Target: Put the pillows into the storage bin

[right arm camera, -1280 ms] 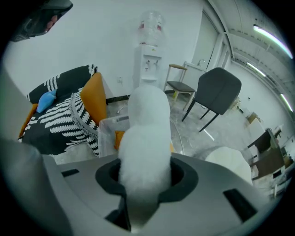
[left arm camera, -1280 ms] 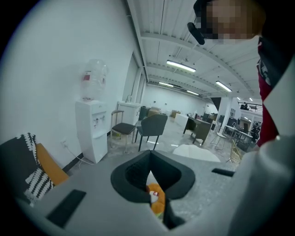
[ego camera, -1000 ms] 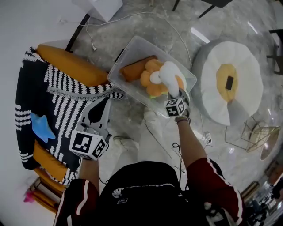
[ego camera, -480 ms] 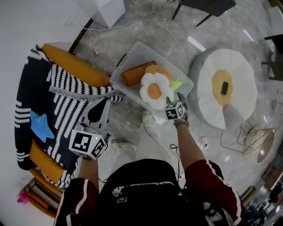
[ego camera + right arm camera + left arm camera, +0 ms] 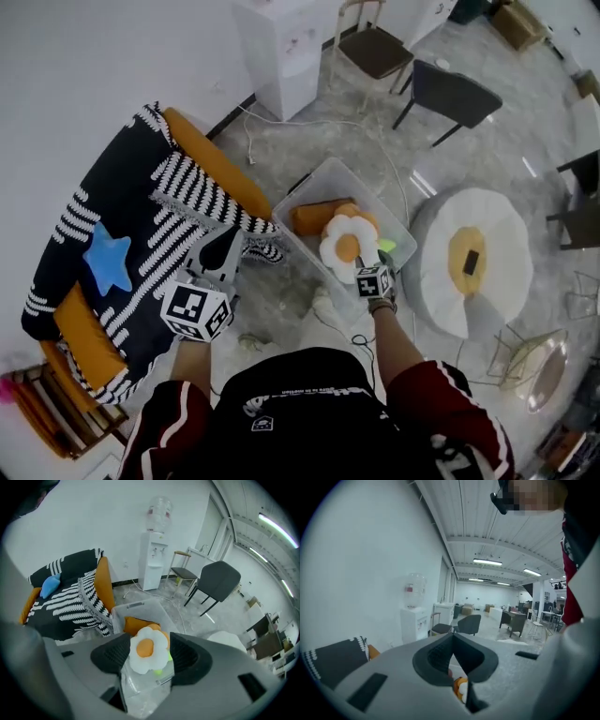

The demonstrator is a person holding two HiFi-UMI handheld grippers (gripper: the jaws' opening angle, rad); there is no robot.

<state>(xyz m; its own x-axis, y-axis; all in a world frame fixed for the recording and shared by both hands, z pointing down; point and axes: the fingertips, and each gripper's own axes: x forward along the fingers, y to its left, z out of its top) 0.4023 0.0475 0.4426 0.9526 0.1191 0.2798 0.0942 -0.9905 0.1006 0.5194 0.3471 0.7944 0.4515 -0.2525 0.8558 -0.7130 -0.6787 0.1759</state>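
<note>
The clear storage bin stands on the floor in front of me. In it lie an orange bolster pillow, an orange flower pillow under it, and on top a white flower pillow with an orange centre. My right gripper hovers at the bin's near edge, jaws open; the white pillow shows between them, untouched by the pads. My left gripper is held beside the sofa, jaws shut and empty. A blue star pillow rests on the sofa.
The sofa with a black-and-white striped blanket and orange cushions is at the left. A round white floor cushion lies right of the bin. Two chairs, a white water dispenser and a floor cable stand behind it.
My right gripper opened and let go of the white flower pillow, which now lies on top in the bin. The head view has pulled back and up. The left gripper has stayed put.
</note>
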